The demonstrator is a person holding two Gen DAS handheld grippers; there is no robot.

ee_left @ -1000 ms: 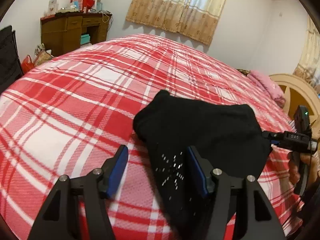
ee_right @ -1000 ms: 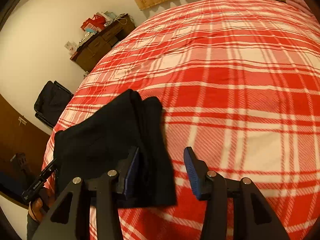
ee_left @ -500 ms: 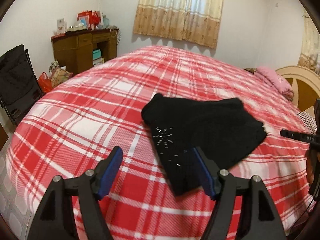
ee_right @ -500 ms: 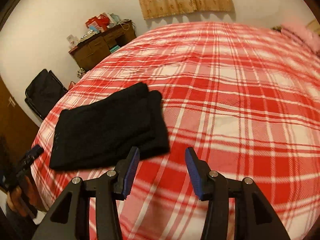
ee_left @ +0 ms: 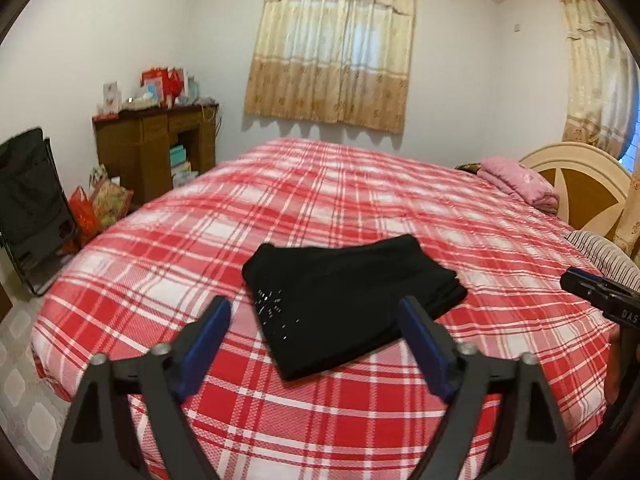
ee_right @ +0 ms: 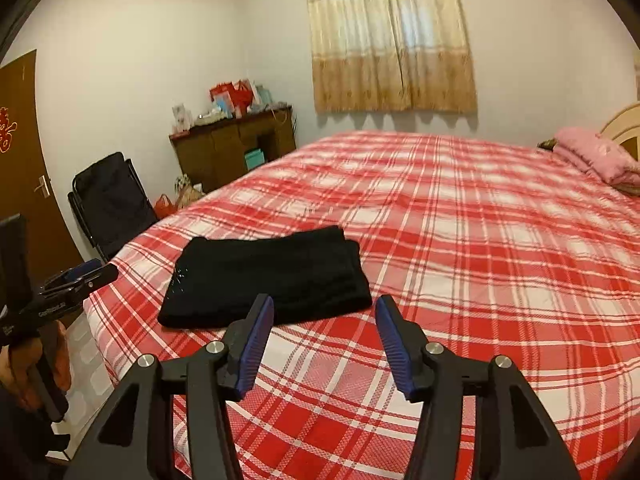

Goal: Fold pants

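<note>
Left gripper (ee_left: pixel 314 346) and right gripper (ee_right: pixel 324 346), jaws just widened and empty, so we've got the pants (ee_left: pixel 352 304) mid-frame ahead, long axis left-right, left nearer.

The folded pants (ee_left: pixel 348 300) lie on the bed (ee_left: pixel 360 184) near its foot corner, pillow (ee_left: pixel 520 184) far behind.

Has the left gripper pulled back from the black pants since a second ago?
Yes. The left gripper has backed up and away; the folded black pants now lie clear beyond its fingers, which have just been opening, nothing between them.
</note>
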